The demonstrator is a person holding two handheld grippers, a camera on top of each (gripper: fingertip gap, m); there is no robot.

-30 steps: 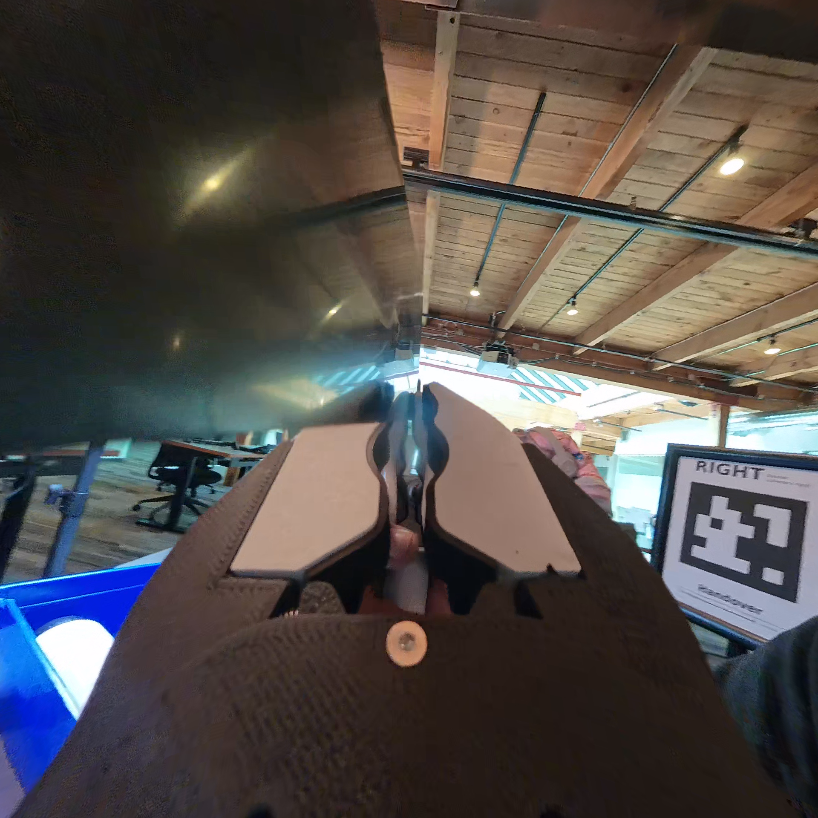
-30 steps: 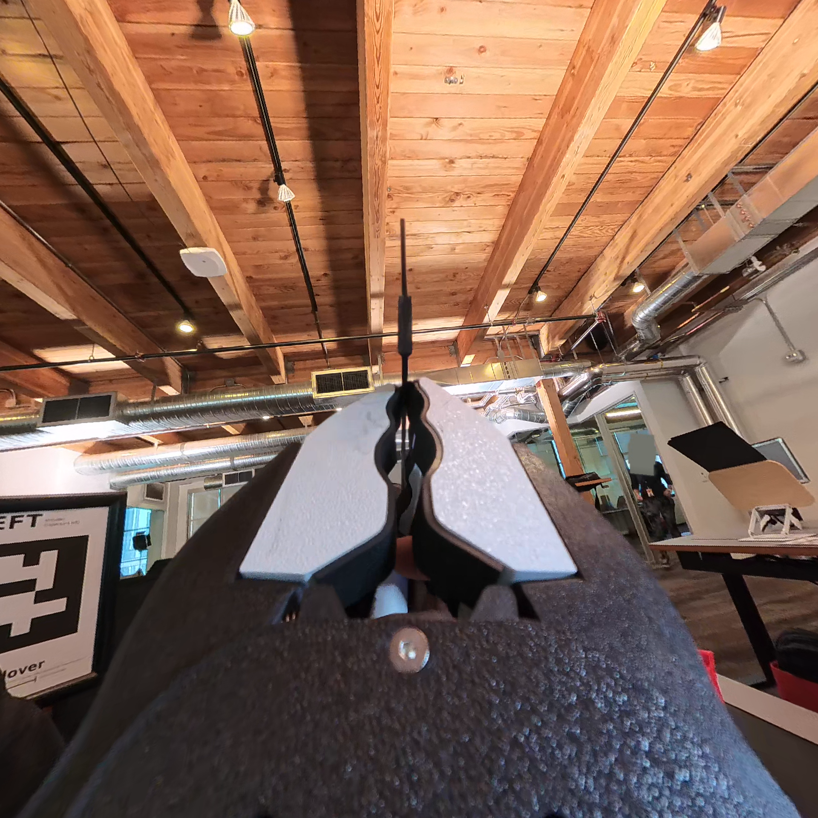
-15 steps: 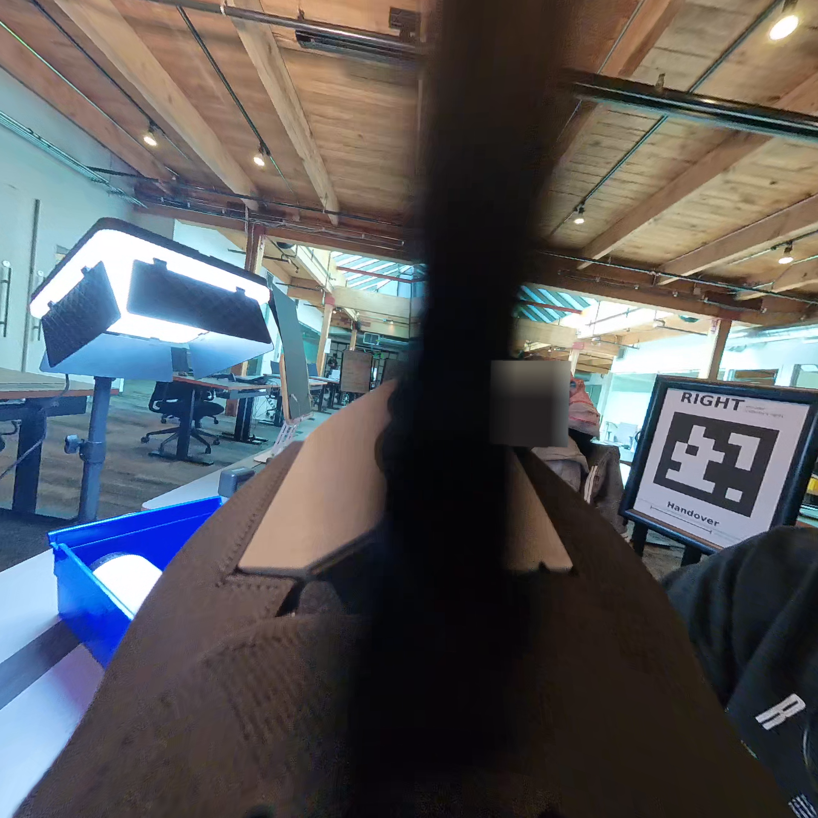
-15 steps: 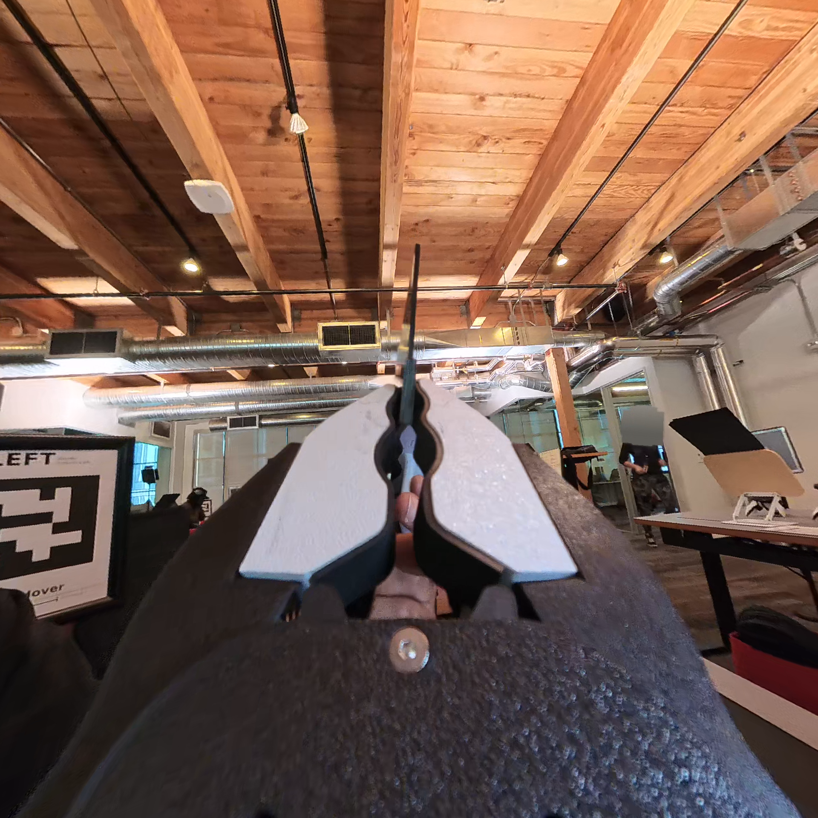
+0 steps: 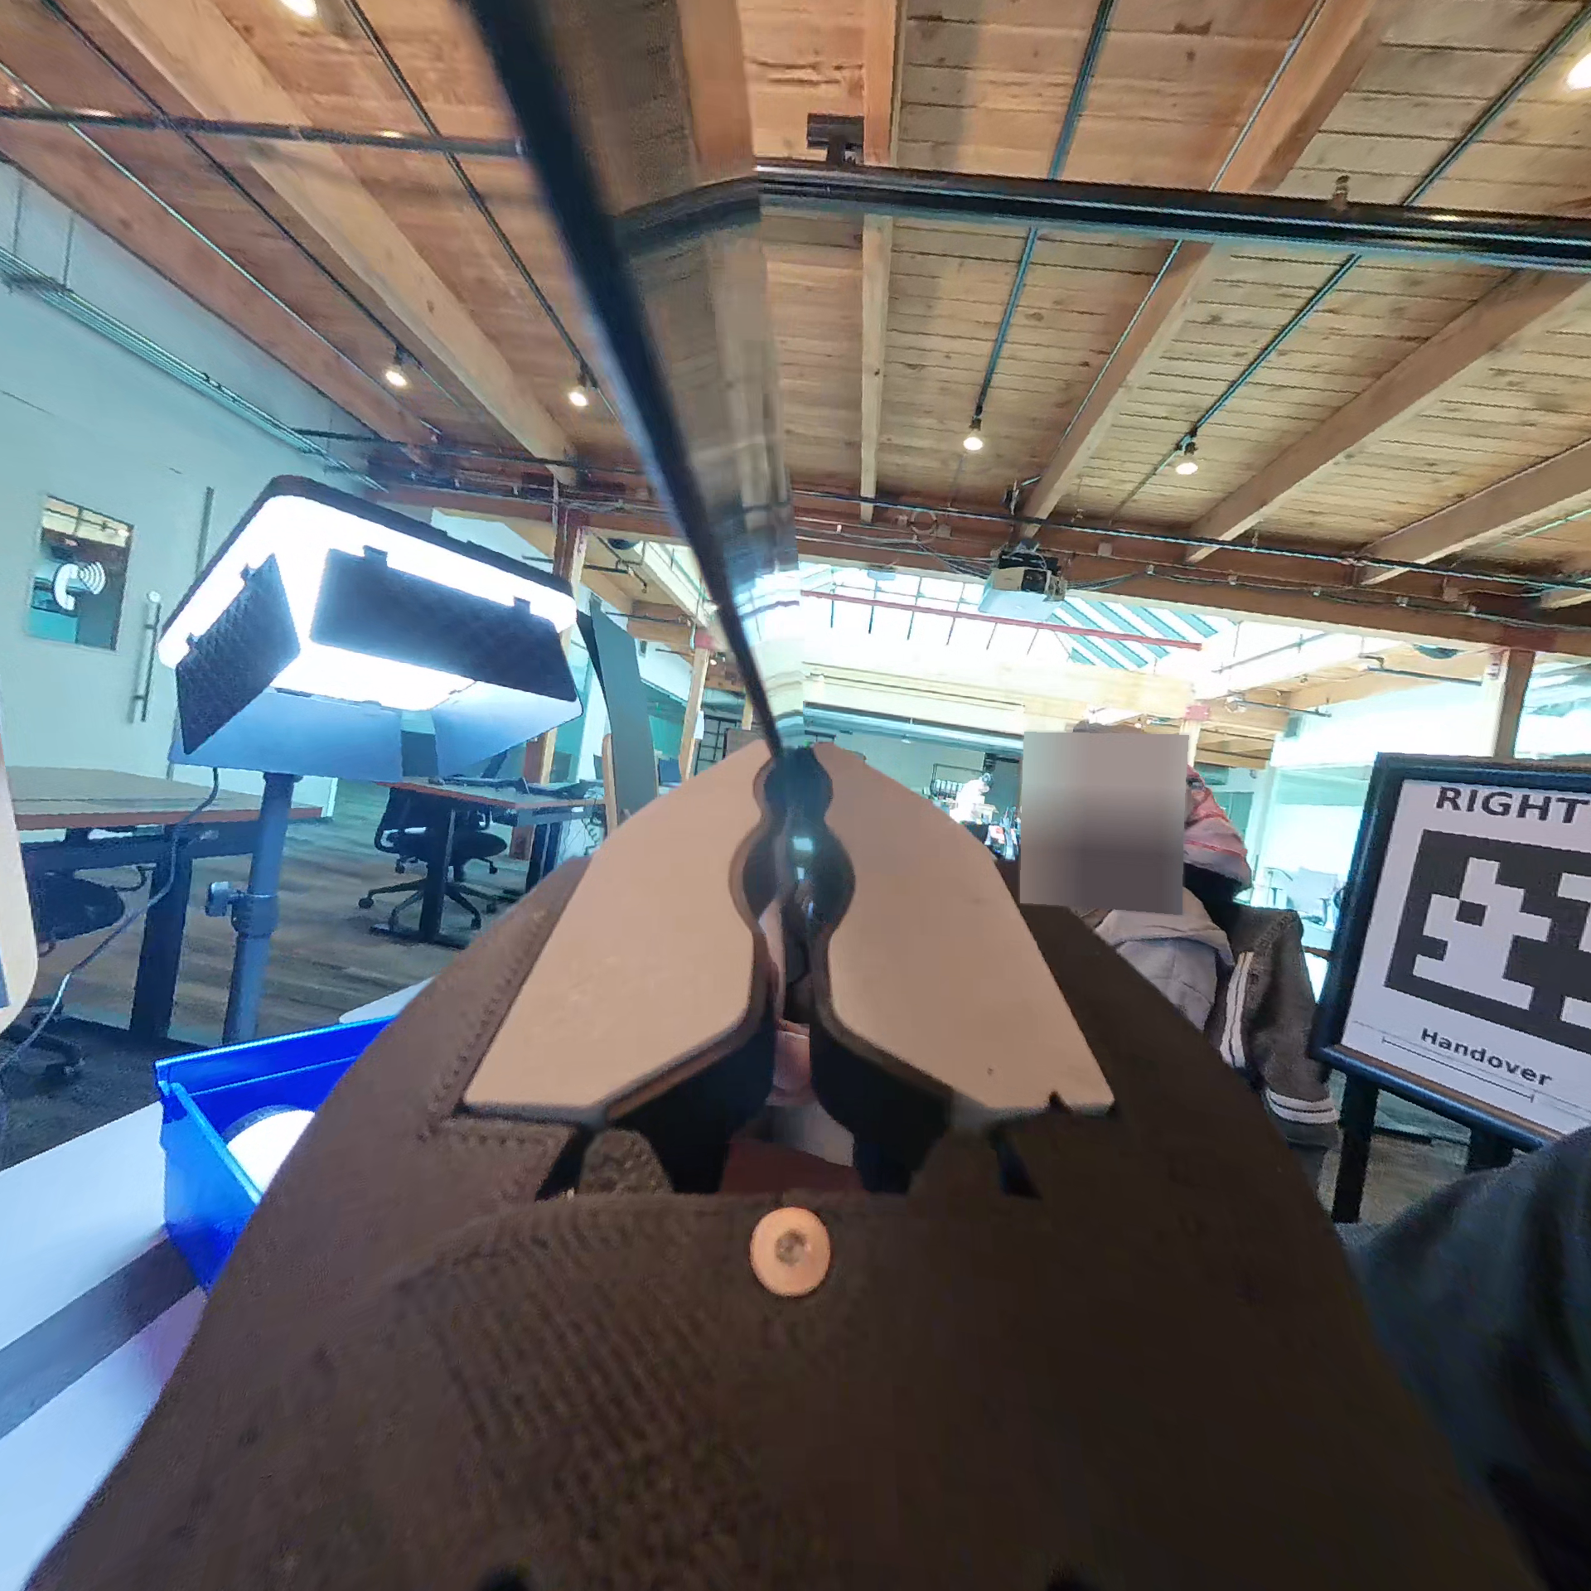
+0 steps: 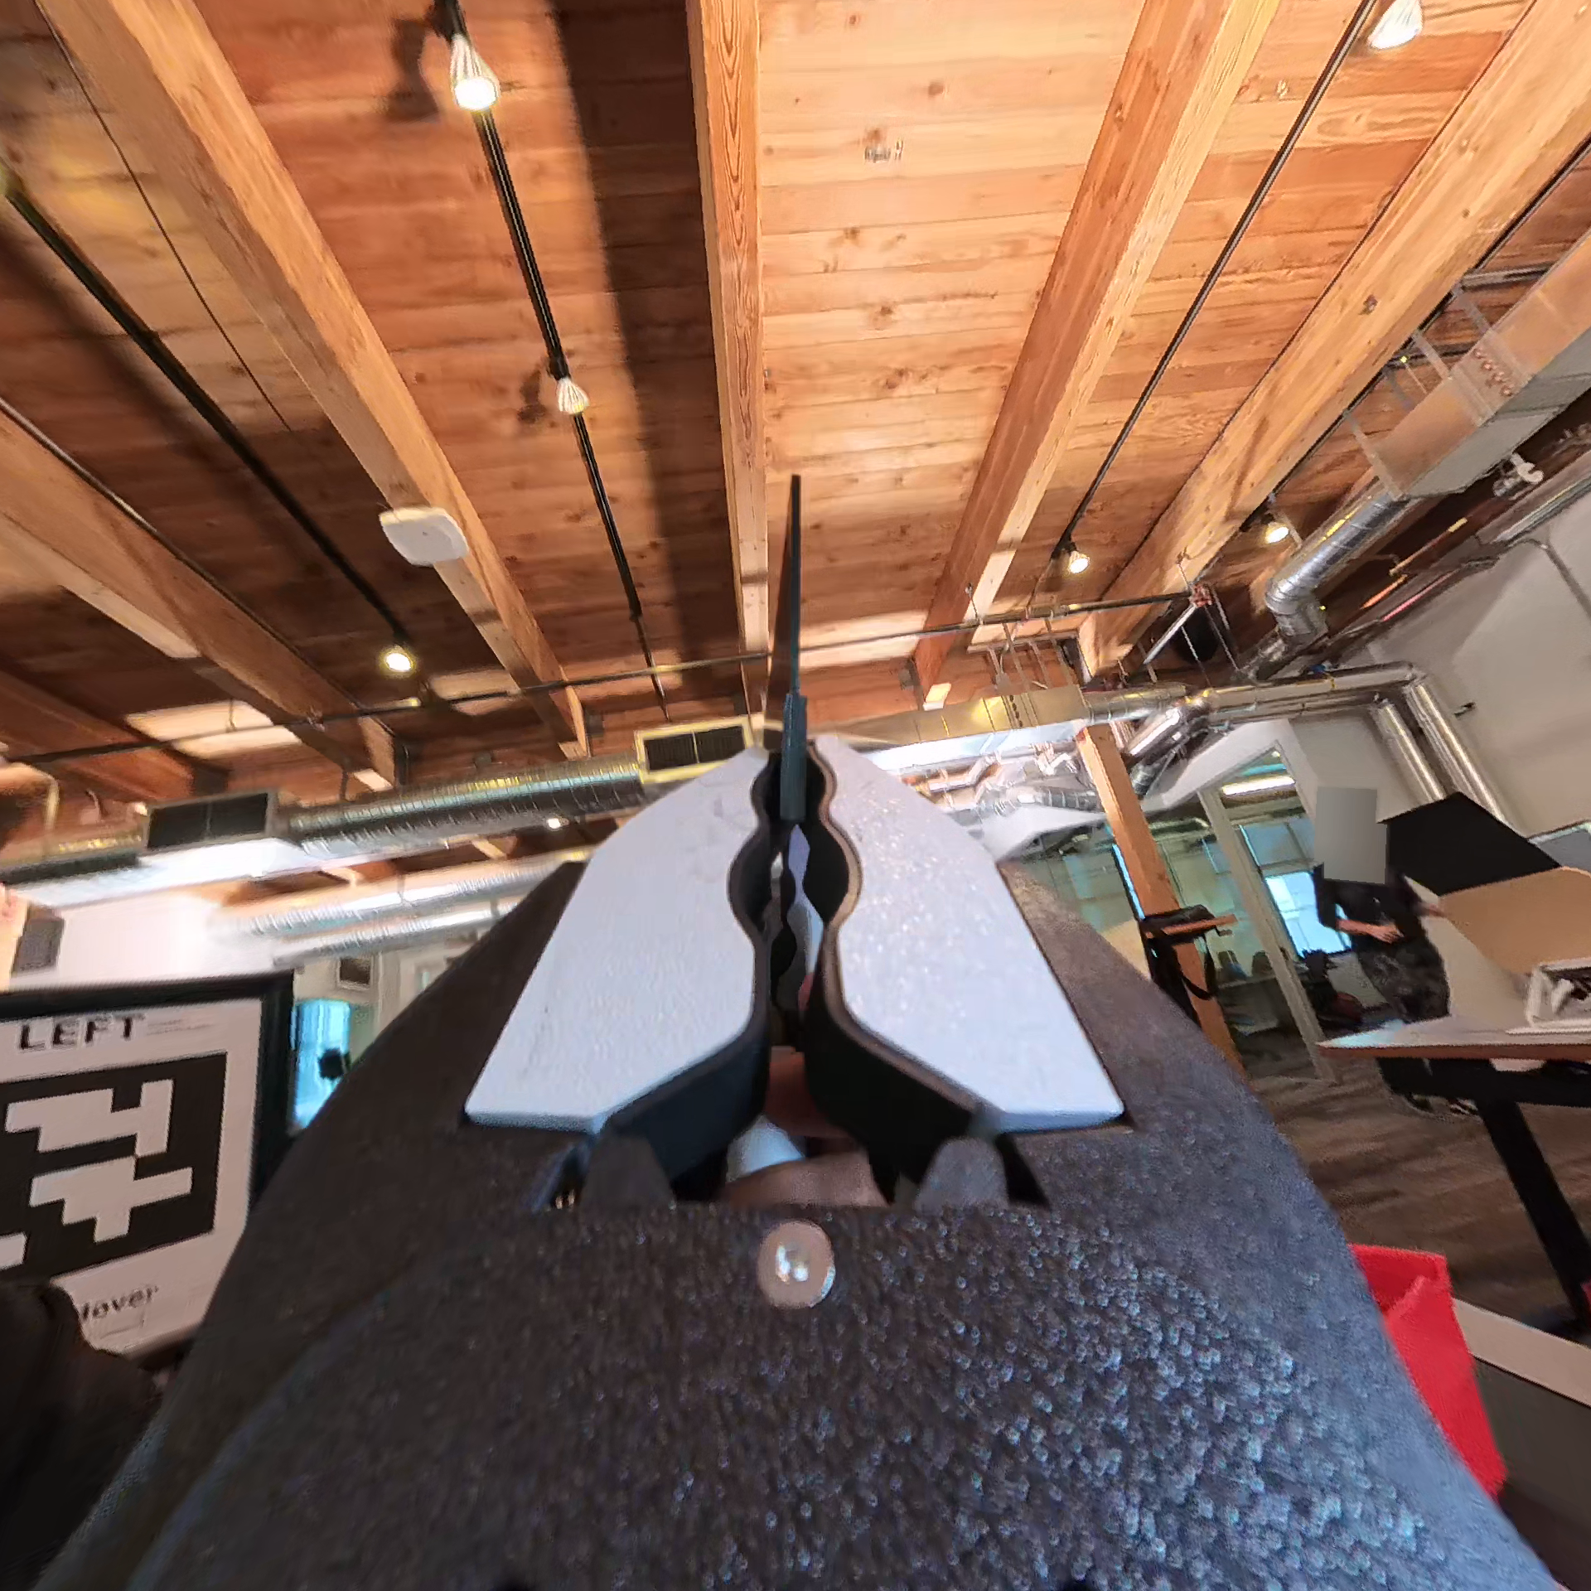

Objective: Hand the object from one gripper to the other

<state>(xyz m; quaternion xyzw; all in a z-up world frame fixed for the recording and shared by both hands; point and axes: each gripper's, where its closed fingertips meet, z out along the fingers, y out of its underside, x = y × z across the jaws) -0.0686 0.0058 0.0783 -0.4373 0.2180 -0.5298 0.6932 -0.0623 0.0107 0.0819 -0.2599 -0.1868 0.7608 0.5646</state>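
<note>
A: Where is the object right now?

B: The left claw is pressed together on a dark sheet, seen edge-on and slanting up and to the left, out of the top of the left wrist view. The right claw is likewise clamped on a dark strip that stands nearly straight up from its tips.

A: One piece, held by both?

B: I cannot tell. Neither view shows the other claw, so it may be one sheet in a shared grip or two separate pieces.

A: How would you do the handover well, then?

B: I'd treat it as a shared grip. Keep the receiving claw tight and bite deeper than the very tip, since something this thin probably pivots easily. Open the giving claw slowly and only slightly, with both held level. Then draw it back along the plane of the sheet, never across it. A slip would likely drop the piece towards the worktop and the blue bin.
</note>
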